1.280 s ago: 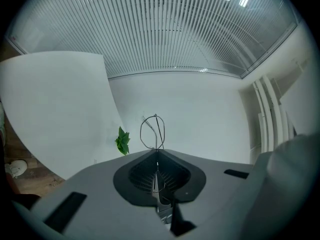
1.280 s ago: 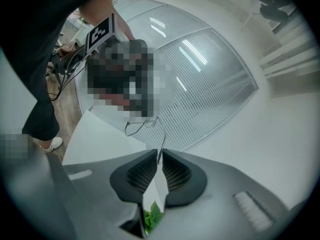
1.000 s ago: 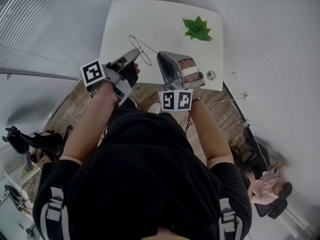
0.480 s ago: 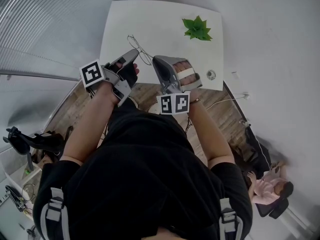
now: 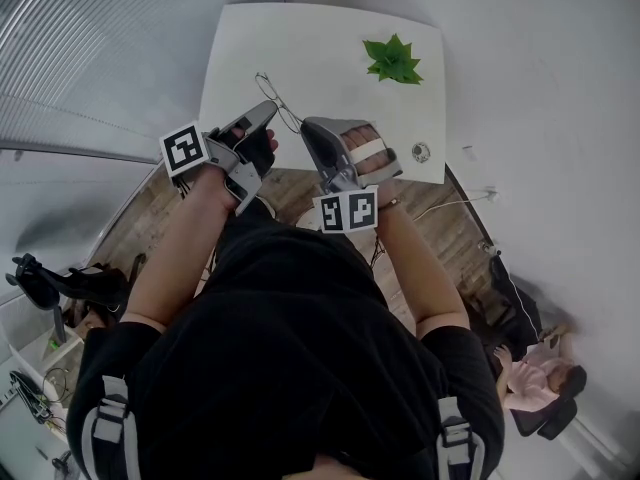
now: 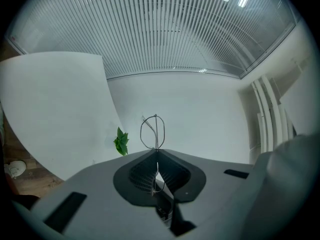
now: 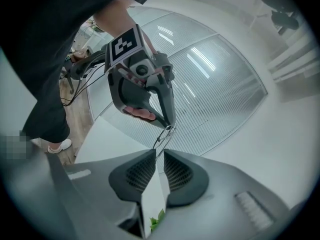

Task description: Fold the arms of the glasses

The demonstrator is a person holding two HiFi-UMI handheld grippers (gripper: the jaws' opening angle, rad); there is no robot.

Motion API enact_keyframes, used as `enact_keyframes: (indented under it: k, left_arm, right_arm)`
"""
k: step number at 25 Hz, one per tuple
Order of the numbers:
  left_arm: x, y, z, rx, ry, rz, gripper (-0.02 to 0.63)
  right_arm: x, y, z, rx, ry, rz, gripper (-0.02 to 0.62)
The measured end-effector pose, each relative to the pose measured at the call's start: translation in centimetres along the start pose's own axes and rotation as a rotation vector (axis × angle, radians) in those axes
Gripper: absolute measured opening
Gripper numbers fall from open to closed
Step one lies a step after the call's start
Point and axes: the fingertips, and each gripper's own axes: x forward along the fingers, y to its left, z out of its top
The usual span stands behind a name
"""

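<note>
Pinching a wire arm of the one pair of thin wire-rimmed glasses, the left tongs are pressed together on it and hold the pair up over the near left part of the white square surface. The right tongs, just right of the glasses, are slightly spread and have just been opening. A wire end reaches the mouth of their gap, unsqueezed. Black-and-white square codes show on the marker cubes: one on the left cube, two on the right cube. One green leafy sprig lies far right on the surface. One small round thing sits by its near right edge.
</note>
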Motion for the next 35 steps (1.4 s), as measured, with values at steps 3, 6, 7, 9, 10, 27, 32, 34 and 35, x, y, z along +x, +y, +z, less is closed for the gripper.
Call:
enact_keyframes:
  k: [3, 6, 7, 9, 10, 27, 32, 34, 35]
  left_arm:
    - [0.1, 0.1, -0.1, 0.001, 0.0, 0.003, 0.014]
    - [0.2, 0.1, -0.2, 0.001, -0.002, 0.008, 0.013]
    - [0.2, 0.1, -0.2, 0.001, -0.003, 0.008, 0.013]
    - [0.2, 0.1, -0.2, 0.002, -0.003, 0.009, 0.013]
    - [0.2, 0.1, -0.2, 0.004, -0.002, 0.01, 0.014]
    - [0.1, -0.2, -0.5, 0.011, -0.004, 0.006, 0.014]
    - [-0.1, -0.1, 0.0, 0.009, -0.015, 0.009, 0.012]
    - [-0.3, -0.2, 0.4, 0.01, -0.02, 0.01, 0.014]
    - [-0.3, -0.2, 0.5, 0.011, -0.023, 0.01, 0.013]
  right_arm:
    - [-0.1, 0.1, -0.2, 0.004, -0.001, 0.006, 0.064]
    - [-0.2, 0.3, -0.1, 0.015, -0.007, 0.015, 0.072]
    - [-0.3, 0.4, 0.0, 0.016, -0.011, 0.018, 0.074]
    - [-0.4, 0.6, 0.2, 0.017, -0.018, 0.022, 0.075]
    - [-0.4, 0.7, 0.3, 0.018, -0.021, 0.024, 0.077]
    - [-1.4, 1.4, 1.2, 0.018, -0.074, 0.044, 0.086]
    - [-2.1, 0.4, 1.6, 0.052, -0.09, 0.026, 0.093]
    - [-2.5, 0.0, 1.8, 0.07, -0.098, 0.019, 0.092]
    - [-2.8, -0.2, 1.9, 0.089, -0.103, 0.013, 0.092]
